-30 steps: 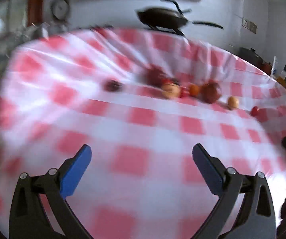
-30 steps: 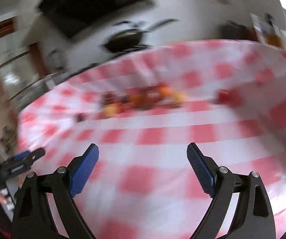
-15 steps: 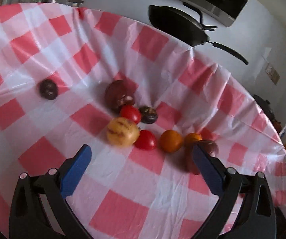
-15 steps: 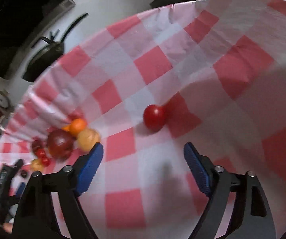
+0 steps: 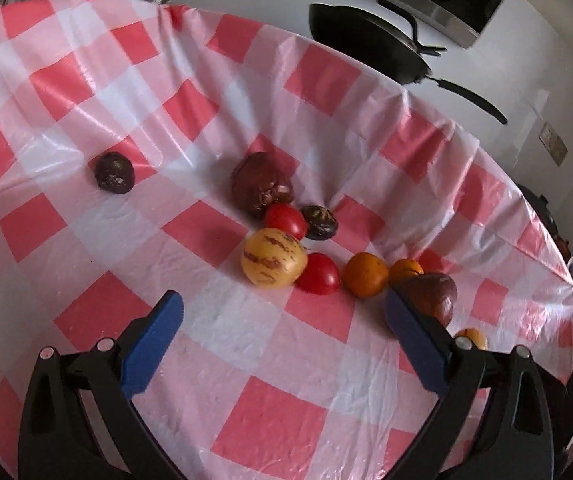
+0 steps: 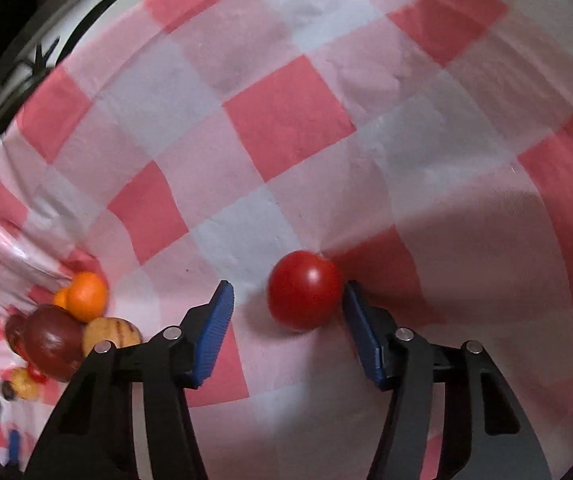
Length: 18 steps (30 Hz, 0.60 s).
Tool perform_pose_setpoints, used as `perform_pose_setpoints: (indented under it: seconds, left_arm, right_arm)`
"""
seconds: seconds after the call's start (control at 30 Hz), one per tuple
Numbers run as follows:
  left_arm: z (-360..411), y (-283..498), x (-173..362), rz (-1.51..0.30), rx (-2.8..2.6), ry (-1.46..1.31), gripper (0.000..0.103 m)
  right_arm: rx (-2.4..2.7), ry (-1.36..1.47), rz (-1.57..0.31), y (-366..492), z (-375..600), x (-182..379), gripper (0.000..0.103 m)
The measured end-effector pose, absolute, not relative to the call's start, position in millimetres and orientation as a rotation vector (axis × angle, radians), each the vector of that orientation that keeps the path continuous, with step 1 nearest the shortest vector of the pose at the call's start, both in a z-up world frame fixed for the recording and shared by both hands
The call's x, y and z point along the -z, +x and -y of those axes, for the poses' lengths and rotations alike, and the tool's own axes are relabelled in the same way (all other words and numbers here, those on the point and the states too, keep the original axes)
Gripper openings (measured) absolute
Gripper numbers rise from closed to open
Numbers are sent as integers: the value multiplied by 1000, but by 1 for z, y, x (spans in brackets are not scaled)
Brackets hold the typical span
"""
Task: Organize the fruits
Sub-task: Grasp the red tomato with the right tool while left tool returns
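Right wrist: red tomato (image 6: 304, 295) between spread right tongs (image 6: 286, 316).

Between the ribbed blue pads (image 6: 211, 334) lies a glossy, smooth tomato (image 6: 304, 295). The tablecloth (image 5: 246, 360) ahead of the fingers looks like shiny, wrinkled plastic. The striped melon (image 5: 273, 257) looks smooth.

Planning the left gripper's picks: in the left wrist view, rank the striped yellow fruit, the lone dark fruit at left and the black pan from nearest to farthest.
From the left gripper:
1. Striped yellow fruit, just ahead, centre.
2. Lone dark fruit, farther back, left.
3. Black pan, beyond the table's far edge, upper right.
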<state>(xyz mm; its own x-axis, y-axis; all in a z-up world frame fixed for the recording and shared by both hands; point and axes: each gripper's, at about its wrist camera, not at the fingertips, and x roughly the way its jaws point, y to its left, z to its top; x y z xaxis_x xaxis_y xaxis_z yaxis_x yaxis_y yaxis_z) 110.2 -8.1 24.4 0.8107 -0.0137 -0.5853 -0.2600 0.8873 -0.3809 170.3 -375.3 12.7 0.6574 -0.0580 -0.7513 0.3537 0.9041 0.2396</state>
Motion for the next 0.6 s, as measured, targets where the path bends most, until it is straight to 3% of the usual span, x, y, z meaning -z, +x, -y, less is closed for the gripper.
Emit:
perform_pose_setpoints:
  seconds: [0.17,0.5,0.6]
  left_arm:
    - [20,110,-25,-631,-89,-414,101]
    - [68,128,-23,-702,75,-261,101]
    - [94,154,-22,-769,111,-94,101]
  right_arm:
    - [259,397,-823,170,378,-10,37]
    - [251,536,-739,152,397,-2,35]
    - [236,541,-734,150,402,-2,35]
